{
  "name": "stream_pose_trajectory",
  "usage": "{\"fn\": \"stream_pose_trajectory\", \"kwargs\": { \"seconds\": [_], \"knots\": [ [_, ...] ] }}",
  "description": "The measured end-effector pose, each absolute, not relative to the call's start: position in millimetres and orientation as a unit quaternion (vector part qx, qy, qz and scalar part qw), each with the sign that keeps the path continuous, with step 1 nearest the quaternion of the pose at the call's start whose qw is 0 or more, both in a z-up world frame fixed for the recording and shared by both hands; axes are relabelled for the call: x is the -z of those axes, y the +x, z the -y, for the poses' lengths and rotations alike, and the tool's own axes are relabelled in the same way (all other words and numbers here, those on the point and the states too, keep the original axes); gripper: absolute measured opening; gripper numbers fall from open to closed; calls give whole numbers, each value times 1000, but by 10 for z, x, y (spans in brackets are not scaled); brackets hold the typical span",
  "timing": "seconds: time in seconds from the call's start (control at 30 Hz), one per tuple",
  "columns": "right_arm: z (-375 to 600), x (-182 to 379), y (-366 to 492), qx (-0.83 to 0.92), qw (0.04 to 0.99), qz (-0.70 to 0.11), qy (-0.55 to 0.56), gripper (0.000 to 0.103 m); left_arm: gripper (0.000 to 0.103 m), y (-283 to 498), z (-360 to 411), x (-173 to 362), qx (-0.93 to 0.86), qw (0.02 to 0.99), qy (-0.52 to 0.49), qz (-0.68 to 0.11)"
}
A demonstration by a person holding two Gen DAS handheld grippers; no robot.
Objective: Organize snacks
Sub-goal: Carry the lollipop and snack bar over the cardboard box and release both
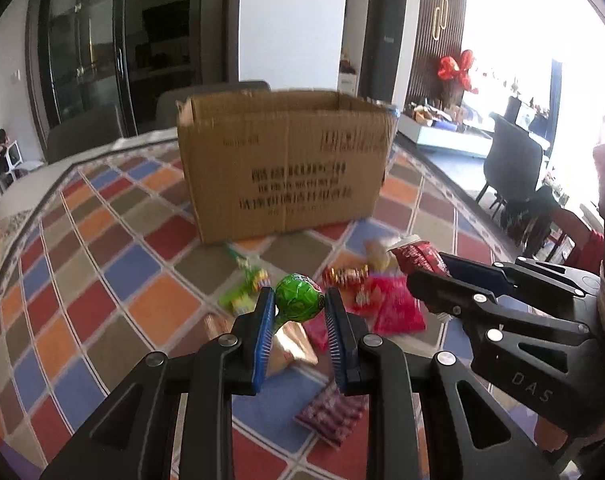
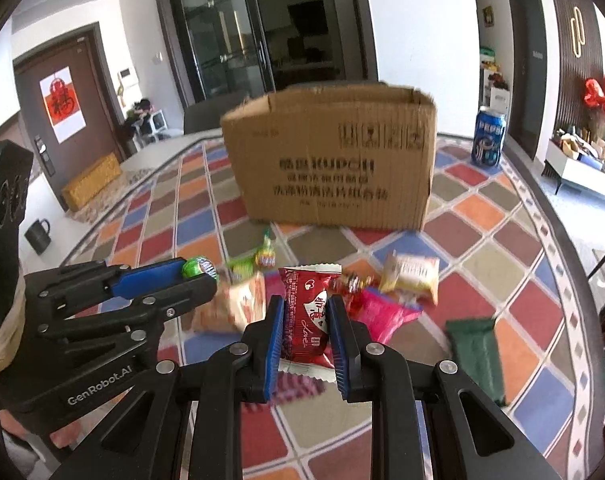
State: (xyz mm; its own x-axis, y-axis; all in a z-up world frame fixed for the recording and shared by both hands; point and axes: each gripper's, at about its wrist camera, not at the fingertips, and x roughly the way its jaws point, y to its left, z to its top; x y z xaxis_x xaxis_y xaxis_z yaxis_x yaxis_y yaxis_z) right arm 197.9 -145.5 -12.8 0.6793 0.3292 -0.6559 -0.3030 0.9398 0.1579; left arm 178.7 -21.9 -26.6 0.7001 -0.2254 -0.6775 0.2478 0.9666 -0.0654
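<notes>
An open cardboard box [image 1: 286,168] stands on the colourful checked tablecloth, also in the right wrist view [image 2: 334,160]. My left gripper [image 1: 298,300] is shut on a green lollipop [image 1: 299,297], held above the table; it shows in the right wrist view [image 2: 198,269] too. My right gripper [image 2: 304,312] is shut on a red snack packet [image 2: 307,316], seen from the left wrist view [image 1: 418,258] at the right. Loose snacks lie in front of the box: a green candy [image 1: 248,286], a pink packet [image 1: 394,308], a beige packet [image 2: 412,274], a red candy [image 1: 344,274].
A blue Pepsi can [image 2: 488,136] stands right of the box. A dark green packet [image 2: 476,350] lies at the right. A dark red packet [image 1: 328,416] lies under my left gripper. A black mug [image 2: 38,236] sits at the table's left edge. Chairs stand around the table.
</notes>
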Motion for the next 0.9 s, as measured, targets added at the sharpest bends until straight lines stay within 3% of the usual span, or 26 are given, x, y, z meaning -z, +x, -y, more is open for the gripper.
{"fn": "stream_pose_trajectory", "kwargs": {
  "seconds": [0.63,0.9],
  "knots": [
    [1467,-646,2714,-167,947,-273,8,23,26,2487,167,-569,102,956,36,-272],
    [1466,-906,3164,-169,947,-274,11,23,26,3048,140,-798,105,954,43,-279]
  ]
}}
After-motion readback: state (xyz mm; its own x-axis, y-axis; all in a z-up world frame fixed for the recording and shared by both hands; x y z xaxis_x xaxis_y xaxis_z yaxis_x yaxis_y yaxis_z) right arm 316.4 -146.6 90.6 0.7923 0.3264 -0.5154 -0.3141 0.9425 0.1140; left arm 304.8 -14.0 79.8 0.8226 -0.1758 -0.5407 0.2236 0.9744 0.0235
